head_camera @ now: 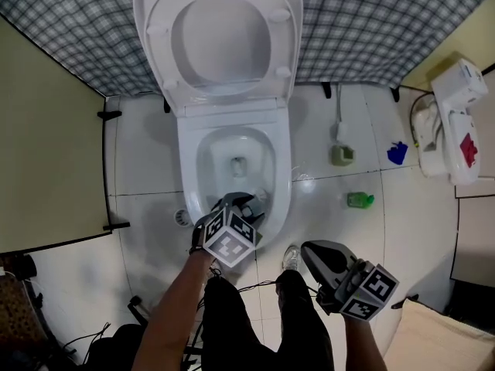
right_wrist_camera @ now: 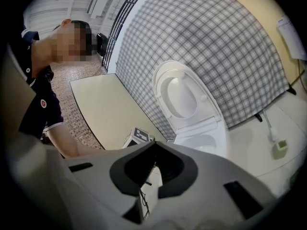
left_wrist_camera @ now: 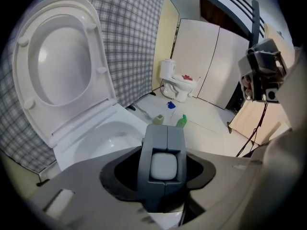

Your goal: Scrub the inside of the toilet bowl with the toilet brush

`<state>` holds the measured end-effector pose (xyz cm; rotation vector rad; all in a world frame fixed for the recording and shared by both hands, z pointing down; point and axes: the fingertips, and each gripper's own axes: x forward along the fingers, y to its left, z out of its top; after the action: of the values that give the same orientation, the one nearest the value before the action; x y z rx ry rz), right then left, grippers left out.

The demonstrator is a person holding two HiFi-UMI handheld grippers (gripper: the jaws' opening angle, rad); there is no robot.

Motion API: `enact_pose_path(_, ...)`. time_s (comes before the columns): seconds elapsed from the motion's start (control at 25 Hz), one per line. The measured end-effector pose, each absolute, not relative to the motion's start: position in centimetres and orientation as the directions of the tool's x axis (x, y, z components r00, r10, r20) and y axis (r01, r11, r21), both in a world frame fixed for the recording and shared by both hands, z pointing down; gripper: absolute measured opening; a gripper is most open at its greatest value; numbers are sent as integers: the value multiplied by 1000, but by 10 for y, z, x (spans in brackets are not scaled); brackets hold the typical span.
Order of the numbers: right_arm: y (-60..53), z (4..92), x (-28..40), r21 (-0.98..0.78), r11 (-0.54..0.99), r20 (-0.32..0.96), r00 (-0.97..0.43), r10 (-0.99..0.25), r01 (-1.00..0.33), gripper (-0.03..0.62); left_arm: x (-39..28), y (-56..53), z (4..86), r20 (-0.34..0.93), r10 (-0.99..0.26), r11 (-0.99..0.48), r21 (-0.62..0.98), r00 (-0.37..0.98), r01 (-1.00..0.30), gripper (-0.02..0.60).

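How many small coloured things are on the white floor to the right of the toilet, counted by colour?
Olive: 1, the toilet brush holder
Blue: 1, the blue item
Green: 1, the green bottle
Total: 3

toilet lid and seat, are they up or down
Up. The head view shows the lid and seat tilted back against the checked wall, leaving the bowl uncovered below.
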<state>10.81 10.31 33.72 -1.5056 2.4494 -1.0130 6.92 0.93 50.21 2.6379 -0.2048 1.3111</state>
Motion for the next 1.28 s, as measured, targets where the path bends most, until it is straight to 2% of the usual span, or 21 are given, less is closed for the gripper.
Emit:
enact_pose_path(0.2,96,354,109,-576,299,245,-509,-825,-761,0,70,-14,542,846,-93,-979,17,525,-201,213)
enact_pose_path(0.4,82,366,112,-570,308,221,-503,-835,-762,0,59,-31,554,850,-94,-978,19,518,-209,215)
enact_pose_path(0.68,65,366,102,-558,349,178,-519,-836,-753,0,41,24,487,825,147,-984,176,546,-1,213)
enact_pose_path(0.8,63,361,103,-554,350,148,-503,-852,-756,0,43,47,476,820,194,-978,201,539,45,213)
enact_pose_path(1.0,69,361,107,-563,334,121,-475,-871,-756,0,54,43,489,843,147,-989,141,518,52,213)
enact_pose_path(1.28,79,369,119,-557,321,131,-463,-877,-766,0,54,9,538,898,11,-999,-11,439,46,215)
